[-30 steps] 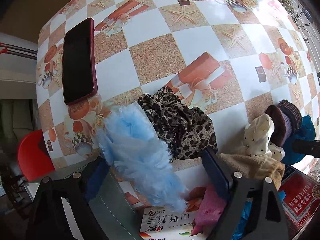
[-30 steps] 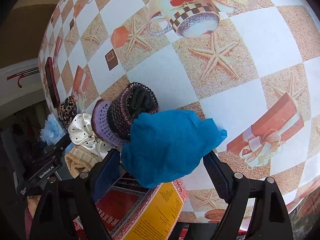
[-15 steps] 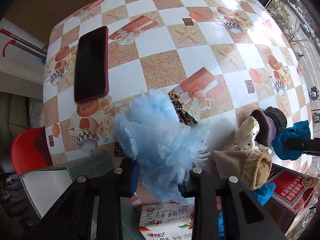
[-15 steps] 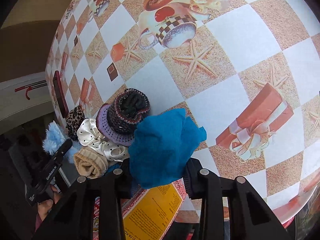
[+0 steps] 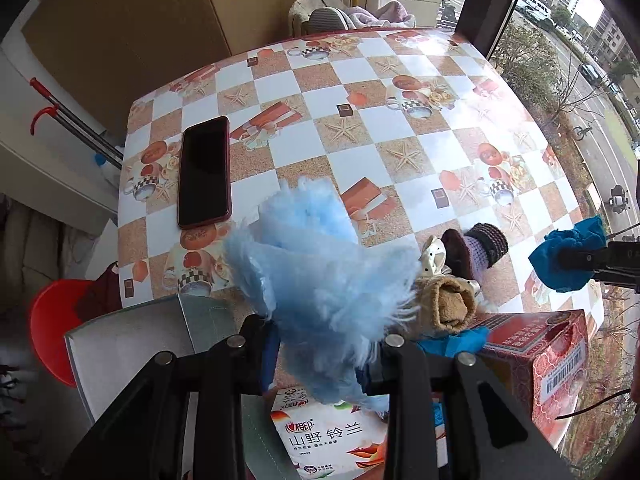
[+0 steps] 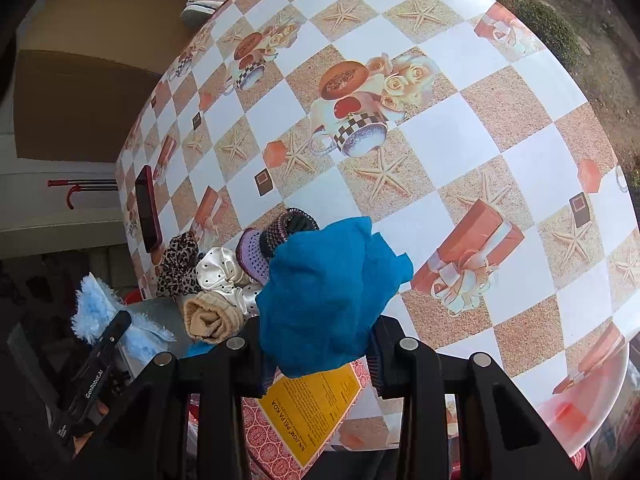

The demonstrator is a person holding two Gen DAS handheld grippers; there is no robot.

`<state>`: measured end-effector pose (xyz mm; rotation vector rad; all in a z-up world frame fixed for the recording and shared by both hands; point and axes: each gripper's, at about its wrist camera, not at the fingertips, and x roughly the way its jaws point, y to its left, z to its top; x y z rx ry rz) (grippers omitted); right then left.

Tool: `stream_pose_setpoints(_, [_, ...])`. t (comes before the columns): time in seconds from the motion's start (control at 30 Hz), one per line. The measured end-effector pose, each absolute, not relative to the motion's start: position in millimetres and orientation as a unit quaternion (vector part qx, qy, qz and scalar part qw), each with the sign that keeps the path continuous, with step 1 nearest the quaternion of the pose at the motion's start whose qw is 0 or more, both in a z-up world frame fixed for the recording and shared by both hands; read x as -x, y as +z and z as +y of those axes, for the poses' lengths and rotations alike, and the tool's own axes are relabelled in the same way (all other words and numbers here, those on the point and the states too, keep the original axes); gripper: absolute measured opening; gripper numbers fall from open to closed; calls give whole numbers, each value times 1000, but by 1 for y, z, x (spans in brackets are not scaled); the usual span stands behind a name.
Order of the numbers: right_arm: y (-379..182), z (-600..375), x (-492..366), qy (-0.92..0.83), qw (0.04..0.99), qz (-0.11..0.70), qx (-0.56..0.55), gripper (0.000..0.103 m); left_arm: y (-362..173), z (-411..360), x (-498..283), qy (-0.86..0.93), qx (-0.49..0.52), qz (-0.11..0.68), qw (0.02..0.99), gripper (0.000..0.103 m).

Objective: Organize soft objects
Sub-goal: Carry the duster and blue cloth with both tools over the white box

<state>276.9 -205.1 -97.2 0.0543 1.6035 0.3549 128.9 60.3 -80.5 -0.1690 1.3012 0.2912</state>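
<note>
My left gripper (image 5: 326, 354) is shut on a fluffy light blue cloth (image 5: 320, 272) and holds it lifted above the table's near edge. My right gripper (image 6: 320, 354) is shut on a teal blue cloth (image 6: 326, 300), also lifted; that cloth shows at the right of the left wrist view (image 5: 568, 258). On the table near the front edge lie a tan knit roll (image 6: 210, 318), a white dotted satin scrunchie (image 6: 220, 274), a purple knit piece (image 6: 276, 234) and a leopard-print cloth (image 6: 178, 266).
A dark red phone (image 5: 205, 170) lies on the checkered table (image 5: 400, 128) at the left. A red printed box (image 5: 532, 364) and a tissue pack (image 5: 332, 432) sit below the table edge. A grey panel (image 5: 132, 344) and a red stool (image 5: 52, 320) are at the left.
Both grippers closed on their cloths and rose away from the table. The light blue cloth left the leopard-print cloth; the teal cloth lifted off beside the purple knit piece.
</note>
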Motion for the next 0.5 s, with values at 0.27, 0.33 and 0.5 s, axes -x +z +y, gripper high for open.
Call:
stream_pose_setpoints(0.27, [-50, -197, -246, 170, 726, 665, 44, 38, -57, 37, -97, 117, 60, 585, 800, 34])
stream_pose_setpoints(0.33, [-40, -195, -239, 171, 733, 657, 48, 38, -51, 31, -89, 112, 51, 578, 806, 34])
stream_pose_setpoints(0.5, [-16, -185, -217, 181, 750, 632, 68, 38, -36, 18, -71, 100, 37, 562, 820, 34])
